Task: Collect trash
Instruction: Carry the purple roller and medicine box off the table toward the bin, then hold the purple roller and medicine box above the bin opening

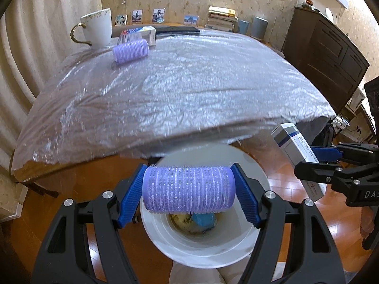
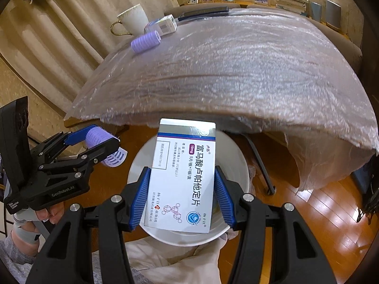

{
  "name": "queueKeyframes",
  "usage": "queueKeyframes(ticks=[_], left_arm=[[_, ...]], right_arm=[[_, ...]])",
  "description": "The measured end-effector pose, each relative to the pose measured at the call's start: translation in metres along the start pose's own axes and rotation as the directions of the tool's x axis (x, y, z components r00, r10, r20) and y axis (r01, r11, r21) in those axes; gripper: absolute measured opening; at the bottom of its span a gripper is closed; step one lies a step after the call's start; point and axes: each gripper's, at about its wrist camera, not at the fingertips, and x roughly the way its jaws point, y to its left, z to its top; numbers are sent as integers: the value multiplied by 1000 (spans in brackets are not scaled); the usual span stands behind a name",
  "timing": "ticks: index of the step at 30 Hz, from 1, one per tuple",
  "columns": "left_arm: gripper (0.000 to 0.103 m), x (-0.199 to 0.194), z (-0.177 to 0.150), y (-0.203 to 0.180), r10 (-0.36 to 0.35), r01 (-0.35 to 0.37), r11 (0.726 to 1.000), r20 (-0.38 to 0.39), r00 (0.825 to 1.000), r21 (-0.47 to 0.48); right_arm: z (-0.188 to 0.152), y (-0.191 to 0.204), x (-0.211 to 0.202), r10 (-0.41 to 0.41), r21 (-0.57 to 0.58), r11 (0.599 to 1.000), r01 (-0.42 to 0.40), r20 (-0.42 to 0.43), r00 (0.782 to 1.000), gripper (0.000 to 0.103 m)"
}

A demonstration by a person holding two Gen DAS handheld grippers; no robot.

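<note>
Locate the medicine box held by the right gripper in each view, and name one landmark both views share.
Left wrist view: the medicine box sits at the right edge, clamped in the right gripper, beside the table's corner.
Right wrist view: the medicine box fills the lower centre, between the blue pads, over the white bin.
Shared landmark: the white cup with a gold handle on the table's far left.

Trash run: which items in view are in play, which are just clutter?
In play:
- purple hair roller in left gripper
- medicine box in right gripper
- white bin below both
- second roller and small carton on the table, likely next

Clutter:
- gold-handled cup
- photo cards
- book stack
</note>
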Motion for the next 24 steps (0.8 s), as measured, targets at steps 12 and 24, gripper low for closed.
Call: queueKeyframes(ticks=[12,24], left_arm=[[72,13,-17,-6,-1,1,1000,-48,999,15],[72,32,-30,-6,13,-10,1000,-95,995,24]], right_arm=[[-17,1,15,-6,5,1000,6,-52,999,52],[-20,2,36,11,-2,1000,-11,-81,997,52]])
